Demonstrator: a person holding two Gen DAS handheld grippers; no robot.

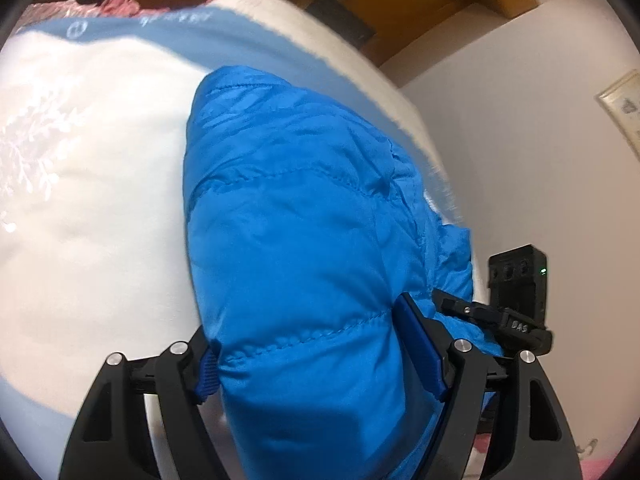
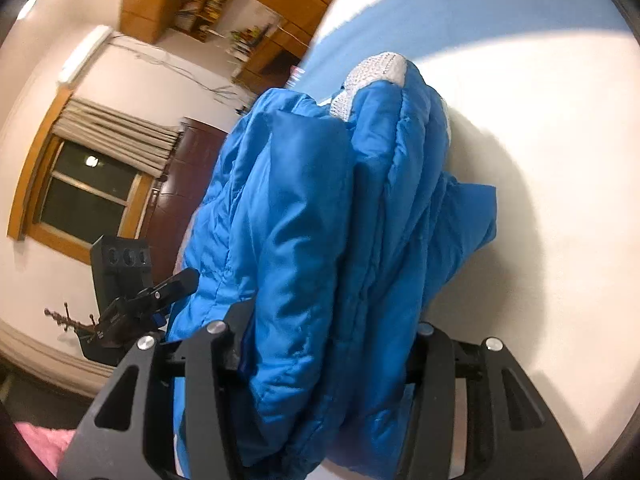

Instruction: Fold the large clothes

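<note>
A bright blue quilted jacket (image 1: 296,216) lies bunched on a white bed cover (image 1: 100,220) with a light blue border. My left gripper (image 1: 308,340) is shut on a thick fold of it, and the fabric fills the gap between the blue pads (image 1: 422,348). The right gripper (image 1: 460,306) shows at the jacket's right edge. In the right wrist view the jacket (image 2: 304,220) bulges up between the jaws of my right gripper (image 2: 332,320), which is shut on it. A grey knit lining (image 2: 376,72) shows at its far end. The left gripper (image 2: 176,282) sits against the jacket's left side.
The bed's edge (image 1: 408,112) drops off to a white wall (image 1: 520,140). A window with a rolled blind (image 2: 88,192), a dark red door (image 2: 188,168) and wooden shelves (image 2: 208,4) stand beyond the bed. Pink cloth (image 2: 44,444) lies low at the left.
</note>
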